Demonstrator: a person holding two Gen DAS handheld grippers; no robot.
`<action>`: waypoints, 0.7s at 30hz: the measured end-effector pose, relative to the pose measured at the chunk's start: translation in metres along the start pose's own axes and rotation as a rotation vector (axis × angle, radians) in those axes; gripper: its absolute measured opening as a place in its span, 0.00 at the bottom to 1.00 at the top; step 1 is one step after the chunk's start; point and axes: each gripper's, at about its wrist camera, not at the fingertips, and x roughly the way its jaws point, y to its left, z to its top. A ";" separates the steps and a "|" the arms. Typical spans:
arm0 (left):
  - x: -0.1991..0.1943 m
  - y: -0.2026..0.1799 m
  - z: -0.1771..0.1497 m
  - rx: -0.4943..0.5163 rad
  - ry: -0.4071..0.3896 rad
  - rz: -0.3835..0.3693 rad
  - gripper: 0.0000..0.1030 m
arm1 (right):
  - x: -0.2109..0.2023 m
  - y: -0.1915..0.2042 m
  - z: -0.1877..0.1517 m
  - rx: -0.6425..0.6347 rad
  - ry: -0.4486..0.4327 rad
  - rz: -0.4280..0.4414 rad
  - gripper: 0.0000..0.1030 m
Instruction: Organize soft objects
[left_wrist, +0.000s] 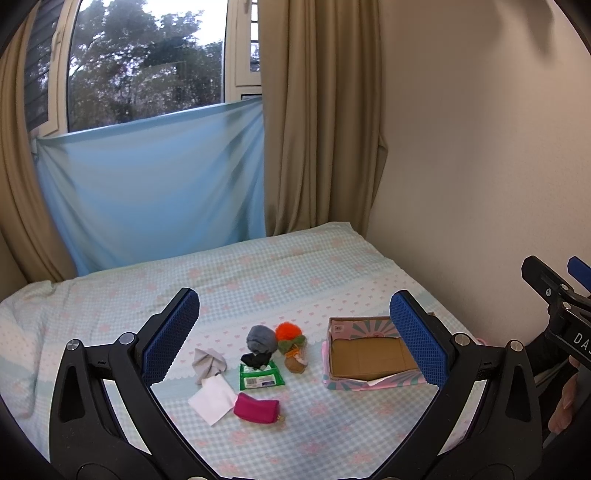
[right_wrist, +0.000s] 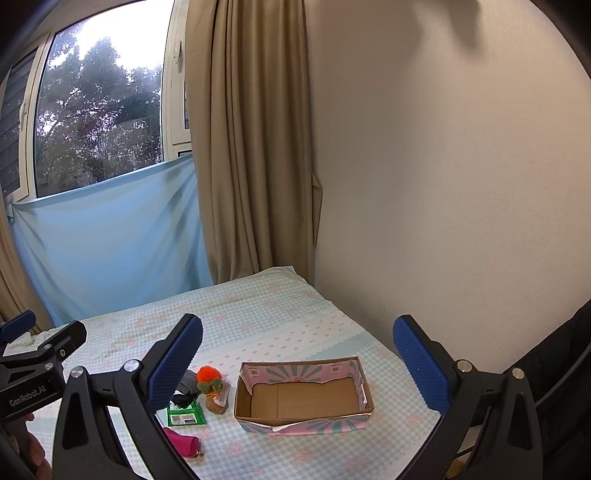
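Observation:
Small soft items lie on the bed: a grey sock ball (left_wrist: 261, 338), an orange pompom toy (left_wrist: 289, 331) with a brown doll (left_wrist: 295, 360), a black cloth on a green wipes pack (left_wrist: 261, 376), a grey cloth (left_wrist: 208, 363), a white cloth (left_wrist: 213, 398) and a magenta pouch (left_wrist: 256, 406). An empty cardboard box (left_wrist: 369, 356) stands to their right; it also shows in the right wrist view (right_wrist: 303, 398). My left gripper (left_wrist: 295, 332) is open above the items. My right gripper (right_wrist: 299, 358) is open above the box, holding nothing.
The bed (left_wrist: 258, 273) has a light checked cover with pink bows. A cream wall (right_wrist: 443, 184) runs along its right side. A blue sheet (left_wrist: 155, 184) and beige curtains (left_wrist: 317, 129) hang at the far end under a window.

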 end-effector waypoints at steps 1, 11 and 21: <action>0.000 0.000 0.000 0.000 0.001 0.003 1.00 | 0.000 0.000 0.000 -0.001 0.001 0.000 1.00; 0.003 -0.004 -0.002 -0.002 0.005 0.011 1.00 | 0.002 -0.003 0.000 0.007 0.006 0.007 1.00; 0.004 -0.003 0.000 -0.007 0.008 0.017 1.00 | 0.003 -0.003 -0.001 0.009 0.007 0.010 1.00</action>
